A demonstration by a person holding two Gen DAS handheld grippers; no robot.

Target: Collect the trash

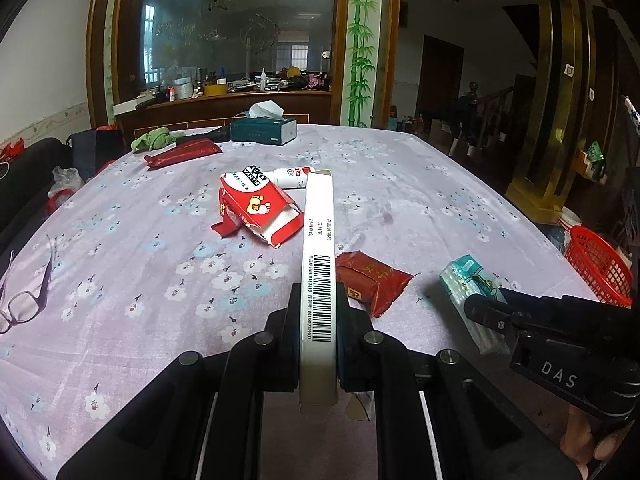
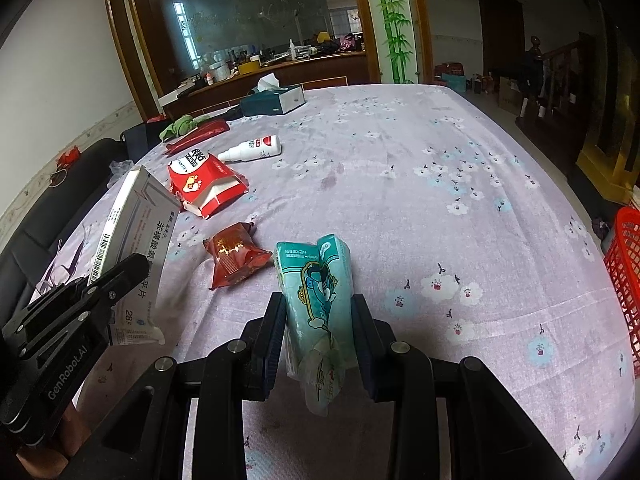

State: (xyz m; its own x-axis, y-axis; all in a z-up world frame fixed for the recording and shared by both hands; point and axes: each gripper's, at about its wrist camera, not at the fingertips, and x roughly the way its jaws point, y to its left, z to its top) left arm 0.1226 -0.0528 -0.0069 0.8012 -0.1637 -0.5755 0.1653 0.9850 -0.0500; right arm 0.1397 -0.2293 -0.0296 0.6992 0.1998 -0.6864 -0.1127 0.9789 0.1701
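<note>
A table covered by a lilac cloth [image 2: 420, 184] printed with small white and blue blossoms filled most of both views. At its far left edge a pair of glasses [image 1: 24, 300] lay on the cloth, beside a dark sofa [image 1: 28, 176]. Further back sat a green rag [image 1: 154, 139], a long red packet [image 1: 182, 153] and a teal tissue box [image 1: 264, 128] with a tissue sticking up. Nearer the middle lay a torn red carton [image 1: 256, 208] printed with feet, with a white bottle [image 2: 254, 147] on its side just behind it. The left gripper [image 1: 318, 292] was clamped on a slim white box [image 1: 318, 260] with a barcode, held on edge above the cloth. Just right of it a crumpled dark red wrapper [image 1: 372, 280] lay flat on the table. The right gripper [image 2: 318, 312] was closed around a teal tissue pack [image 2: 316, 292], lifted clear of the cloth. A red plastic basket [image 2: 624, 280] stood off the table's right edge. Behind the table a wood-framed glass panel [image 1: 240, 28] rose over a cluttered shelf [image 1: 240, 88], next to a pillar painted with green bamboo [image 1: 362, 40]; to the right were a dark door [image 1: 440, 76] and a wooden stair rail [image 2: 560, 68].
</note>
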